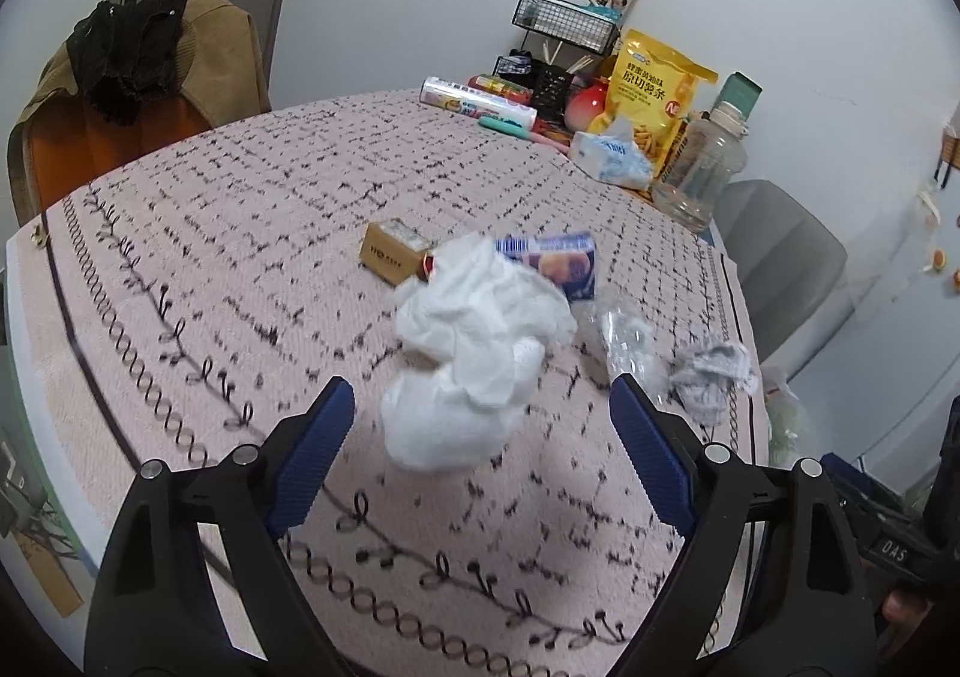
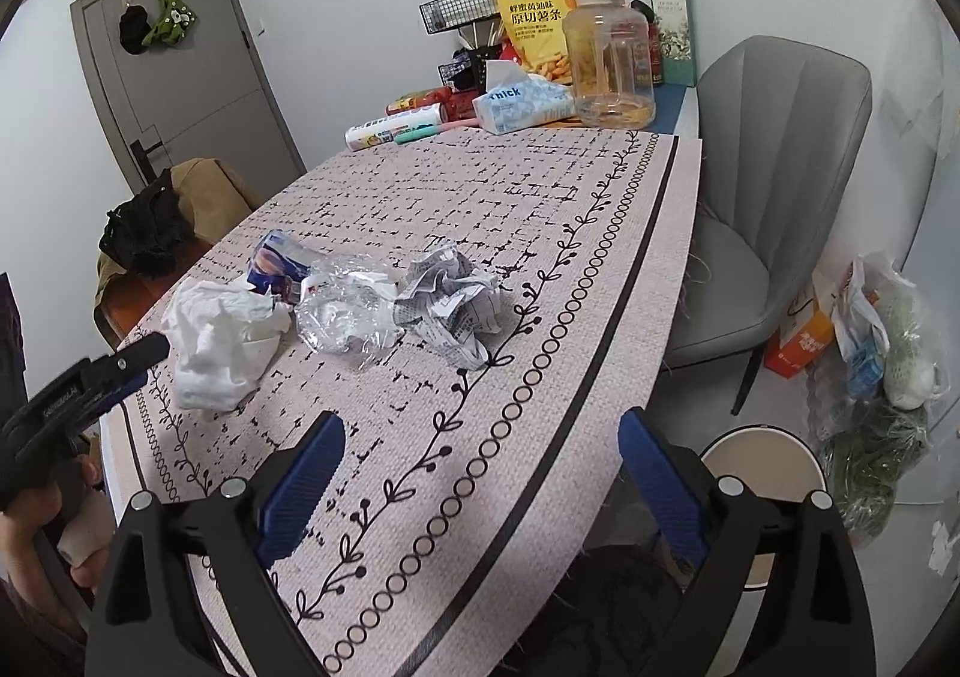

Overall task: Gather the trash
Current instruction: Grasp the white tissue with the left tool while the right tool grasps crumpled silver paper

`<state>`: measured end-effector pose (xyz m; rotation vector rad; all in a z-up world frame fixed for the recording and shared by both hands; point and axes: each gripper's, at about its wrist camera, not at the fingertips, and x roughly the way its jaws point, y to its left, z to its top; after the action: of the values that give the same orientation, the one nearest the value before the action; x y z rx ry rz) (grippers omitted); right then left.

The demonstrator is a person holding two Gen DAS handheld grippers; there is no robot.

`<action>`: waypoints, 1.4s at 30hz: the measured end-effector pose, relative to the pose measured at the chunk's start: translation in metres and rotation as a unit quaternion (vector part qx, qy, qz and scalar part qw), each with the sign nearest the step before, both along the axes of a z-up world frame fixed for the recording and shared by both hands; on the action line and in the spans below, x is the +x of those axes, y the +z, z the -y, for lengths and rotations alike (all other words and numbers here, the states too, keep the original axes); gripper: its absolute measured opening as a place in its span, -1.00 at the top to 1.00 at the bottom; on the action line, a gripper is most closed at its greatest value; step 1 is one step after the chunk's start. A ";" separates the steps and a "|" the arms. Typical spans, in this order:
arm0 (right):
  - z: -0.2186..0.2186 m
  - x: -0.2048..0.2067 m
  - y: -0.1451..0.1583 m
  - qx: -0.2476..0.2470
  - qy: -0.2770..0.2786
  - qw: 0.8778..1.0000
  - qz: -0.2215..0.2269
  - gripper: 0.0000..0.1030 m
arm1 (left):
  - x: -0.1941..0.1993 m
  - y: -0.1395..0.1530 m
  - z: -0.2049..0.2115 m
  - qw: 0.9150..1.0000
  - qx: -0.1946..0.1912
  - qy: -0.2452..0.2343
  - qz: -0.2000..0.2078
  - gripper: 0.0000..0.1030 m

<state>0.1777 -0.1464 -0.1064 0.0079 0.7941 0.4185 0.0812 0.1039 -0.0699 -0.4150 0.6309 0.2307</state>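
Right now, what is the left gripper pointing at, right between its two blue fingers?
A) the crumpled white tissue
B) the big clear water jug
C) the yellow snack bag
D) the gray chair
A: in the left wrist view the open left gripper frames the crumpled white tissue lying on the patterned tablecloth, while the other things stand far off.

The crumpled white tissue (image 1: 474, 359) is covering the near corner of the blue carton (image 1: 561, 260) and part of the small brown box (image 1: 393, 251) in the left wrist view. The right tool (image 1: 900, 551) is being cut off by that view's right edge, so its jaws are not showing there. In the right wrist view the bin (image 2: 762, 473) is sitting half hidden behind the right tool's finger (image 2: 657, 476), and the table (image 2: 540, 377) edge is masking what lies under it.
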 end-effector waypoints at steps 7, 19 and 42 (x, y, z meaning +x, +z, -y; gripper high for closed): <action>-0.014 0.026 -0.001 0.000 0.008 1.000 -0.002 -0.79 | 0.031 0.005 -0.020 1.000 -0.020 0.000 0.003 -0.60; -0.036 0.056 -0.009 0.004 0.026 0.999 -0.026 -0.79 | 0.035 0.023 -0.028 0.998 -0.048 -0.015 0.046 0.80; -0.045 0.083 -0.005 0.051 0.039 0.998 -0.027 0.40 | -0.013 0.077 -0.017 0.994 -0.025 -0.013 0.104 0.91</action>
<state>0.2607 -0.1013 -0.1110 0.0839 0.8282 0.5350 0.0684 0.1204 0.0066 -0.4713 0.4377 0.1453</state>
